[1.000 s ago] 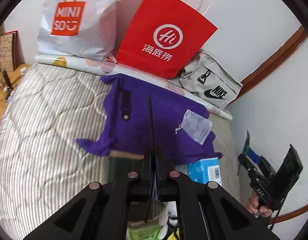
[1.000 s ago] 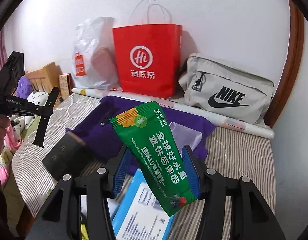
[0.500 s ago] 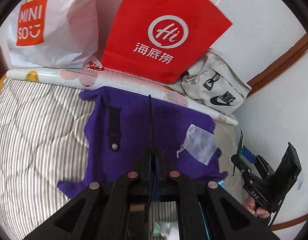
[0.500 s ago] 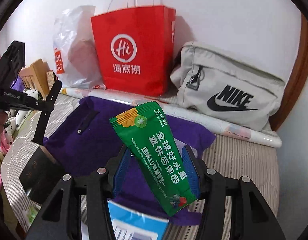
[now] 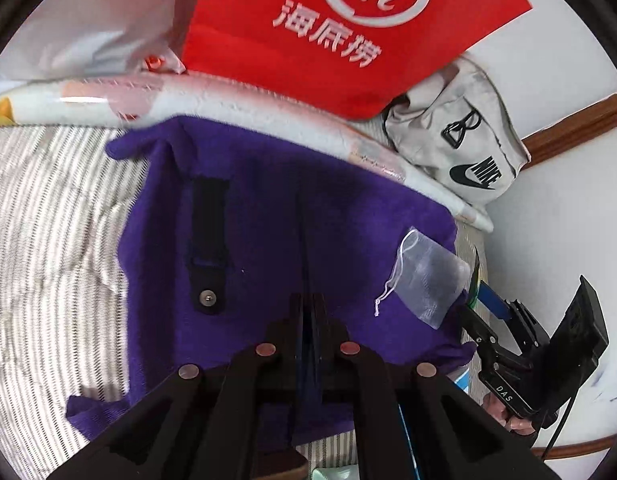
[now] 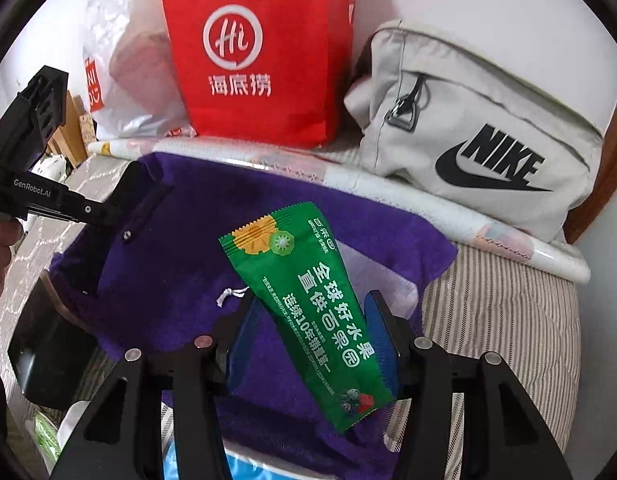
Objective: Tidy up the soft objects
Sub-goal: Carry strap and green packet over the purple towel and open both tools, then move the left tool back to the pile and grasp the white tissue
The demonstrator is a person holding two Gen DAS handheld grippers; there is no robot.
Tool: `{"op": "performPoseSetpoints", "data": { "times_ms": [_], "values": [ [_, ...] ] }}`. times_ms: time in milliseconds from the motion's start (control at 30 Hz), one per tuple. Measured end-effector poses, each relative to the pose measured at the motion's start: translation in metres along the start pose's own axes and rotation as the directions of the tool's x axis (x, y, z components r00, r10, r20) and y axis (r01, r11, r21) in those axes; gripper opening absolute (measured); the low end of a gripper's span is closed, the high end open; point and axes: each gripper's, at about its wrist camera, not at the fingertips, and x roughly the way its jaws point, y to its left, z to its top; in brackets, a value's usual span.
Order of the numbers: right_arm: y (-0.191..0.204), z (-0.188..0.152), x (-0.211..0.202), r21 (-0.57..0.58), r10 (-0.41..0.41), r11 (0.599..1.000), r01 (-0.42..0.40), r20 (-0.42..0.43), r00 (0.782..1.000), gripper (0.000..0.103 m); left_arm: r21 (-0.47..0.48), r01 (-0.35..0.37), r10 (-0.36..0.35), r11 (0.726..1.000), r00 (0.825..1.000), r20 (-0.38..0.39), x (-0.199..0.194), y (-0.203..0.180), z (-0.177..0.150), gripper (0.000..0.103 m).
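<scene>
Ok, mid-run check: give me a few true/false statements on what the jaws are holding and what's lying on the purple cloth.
1. The right gripper holds a green packet. True.
2. The left gripper has its jaws wide open. False: they are closed on a thin dark flat item, seen edge-on.
3. A small translucent drawstring pouch lies on the purple cloth. True.
4. The red paper bag lies flat on the cloth. False: it stands behind it, by the wall.
5. The Nike bag is black. False: it is light grey.

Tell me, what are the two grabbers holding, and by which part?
Right gripper holds the green packet by its lower half. Left gripper pinches a thin dark sheet by its edge.
</scene>
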Motion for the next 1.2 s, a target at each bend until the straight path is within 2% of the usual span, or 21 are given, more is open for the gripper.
{"op": "performPoseSetpoints", "data": {
  "times_ms": [267,467,700,800,833,900,1033,1200],
  "values": [
    [0.002,0.0,0.012,-0.011,-0.005,1.0,0.005,-0.047,0.999,0.053,0.032,-0.027,0.028,0.999,0.998,-0.047,0.023,-0.005,0.0,0.004],
    [0.003,-0.002,0.014,-0.018,-0.008,1.0,0.007,-0.053,0.999,0.053,0.017,-0.044,0.045,0.999,0.997,-0.055,0.027,0.003,0.002,0.004],
    [0.005,-0.003,0.018,-0.025,-0.003,1.0,0.001,-0.061,0.998,0.055,0.043,-0.065,0.068,0.997,0.995,-0.078,0.032,0.002,0.0,0.007],
    [0.006,-0.004,0.017,-0.022,0.011,1.0,-0.012,-0.062,0.998,0.062,0.04,-0.067,0.071,0.997,0.993,-0.09,0.035,0.003,-0.002,0.017],
    [0.007,-0.004,0.016,-0.024,0.016,1.0,-0.017,-0.057,0.998,0.065,0.043,-0.069,0.073,0.997,0.993,-0.089,0.035,0.002,-0.003,0.025],
    [0.007,-0.005,0.012,-0.024,0.026,0.999,-0.027,-0.045,0.999,0.07,0.06,-0.073,0.078,0.996,0.993,-0.086,0.033,0.0,-0.004,0.029],
    [0.007,-0.004,0.002,-0.013,0.029,0.999,-0.029,-0.014,0.999,0.071,0.065,-0.098,0.103,0.993,0.992,-0.072,0.025,-0.001,-0.006,0.041],
    [0.005,-0.006,-0.018,0.019,0.044,0.999,-0.044,0.019,0.999,0.071,0.057,-0.11,0.112,0.992,0.993,-0.035,0.006,-0.002,-0.012,0.041]
  ]
}}
